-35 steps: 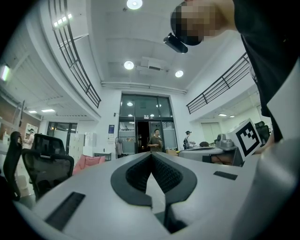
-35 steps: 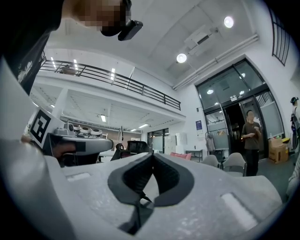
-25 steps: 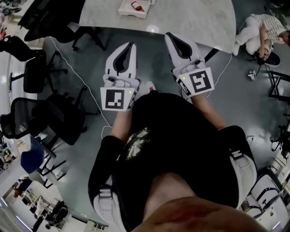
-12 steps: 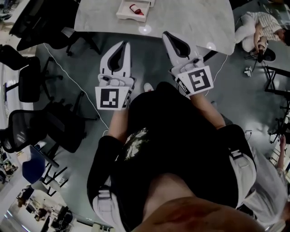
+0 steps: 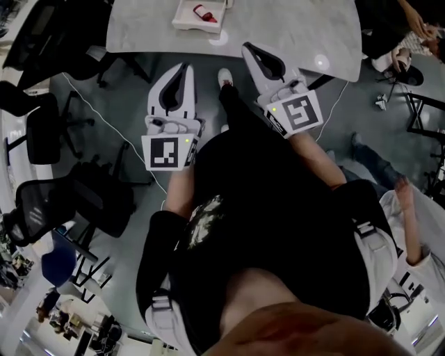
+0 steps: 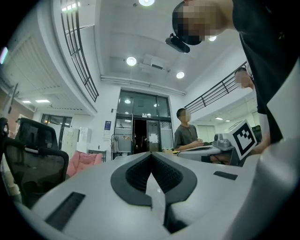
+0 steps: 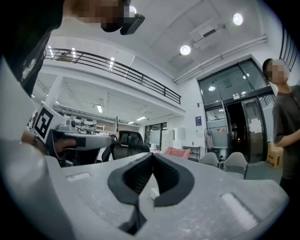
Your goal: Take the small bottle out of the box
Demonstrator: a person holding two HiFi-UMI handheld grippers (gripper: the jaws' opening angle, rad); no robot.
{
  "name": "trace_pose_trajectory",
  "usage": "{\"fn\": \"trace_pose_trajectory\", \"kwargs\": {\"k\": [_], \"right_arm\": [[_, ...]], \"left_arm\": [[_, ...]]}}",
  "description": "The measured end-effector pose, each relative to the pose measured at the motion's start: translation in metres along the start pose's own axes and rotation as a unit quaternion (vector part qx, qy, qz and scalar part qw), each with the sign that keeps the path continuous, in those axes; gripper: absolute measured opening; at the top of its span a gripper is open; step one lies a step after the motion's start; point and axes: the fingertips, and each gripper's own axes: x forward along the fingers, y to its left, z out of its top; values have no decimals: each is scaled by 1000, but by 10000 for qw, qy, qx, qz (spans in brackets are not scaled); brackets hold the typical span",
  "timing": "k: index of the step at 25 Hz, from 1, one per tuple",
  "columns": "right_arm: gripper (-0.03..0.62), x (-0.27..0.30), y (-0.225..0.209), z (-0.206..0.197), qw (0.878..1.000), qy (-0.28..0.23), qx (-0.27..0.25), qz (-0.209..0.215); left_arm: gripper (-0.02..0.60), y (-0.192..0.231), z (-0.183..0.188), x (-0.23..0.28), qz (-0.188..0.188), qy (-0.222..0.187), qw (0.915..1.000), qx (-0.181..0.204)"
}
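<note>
- While held short of the table, the left gripper and right gripper are seen closed and empty.
- The small bottle is seen inside the box.

No legible text. Square code markers, no letters: left marker on left claw cube, right marker on right claw cube. Blue sign, 9 o'clock of doorway: print unreadable.

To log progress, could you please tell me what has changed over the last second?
The person stepped toward the table, one shoe now forward, bringing the left tongs and right tongs nearer its edge. Nothing was gripped or released: both stay shut and empty; the small bottle still lies in the box.
</note>
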Motion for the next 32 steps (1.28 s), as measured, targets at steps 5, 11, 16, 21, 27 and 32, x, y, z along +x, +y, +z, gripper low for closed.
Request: {"fn": "trace_pose_trajectory", "kwargs": {"k": [5,11,16,21,27,32], "right_arm": [[-3,43,-22,-6,9997,32,52,227],[-2,103,-39,-36,9976,429,186,505],[160,153,-56,-65,9925,676,618,815],[160,194,-86,-105,9870,1094,721,928],[208,230,-102,-171,9669,2027,947,1229],[212,251,-115,-215,9550,2456,1064,1282]], "left_arm": [[8,21,-7,44,-60,131,9999,3],[8,66,-28,83,94,395,9989,-252],[8,91,-55,110,158,601,9976,-297],[8,114,-85,150,150,1079,9930,-463],[8,132,-112,190,49,1566,9865,-484],[8,144,-144,218,-31,1924,9800,-511]]}}
